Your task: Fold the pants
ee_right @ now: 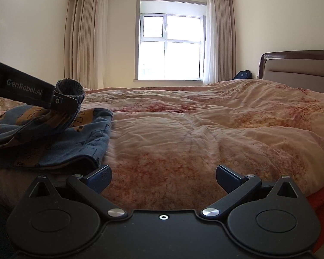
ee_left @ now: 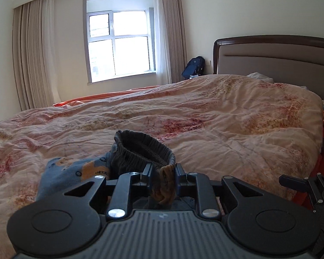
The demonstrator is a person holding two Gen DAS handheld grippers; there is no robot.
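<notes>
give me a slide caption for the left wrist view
Left claw shut on the pants at the waistband, lifted over a floral quilt.

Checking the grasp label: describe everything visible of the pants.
The pants are small, soft blue knit with orange patches and dark line drawings, and a dark grey ribbed elastic waistband. They lie crumpled on the floral quilt. The left hand-held gripper is shut on the waistband, lifting that edge; the right hand-held gripper is open, apart.
</notes>
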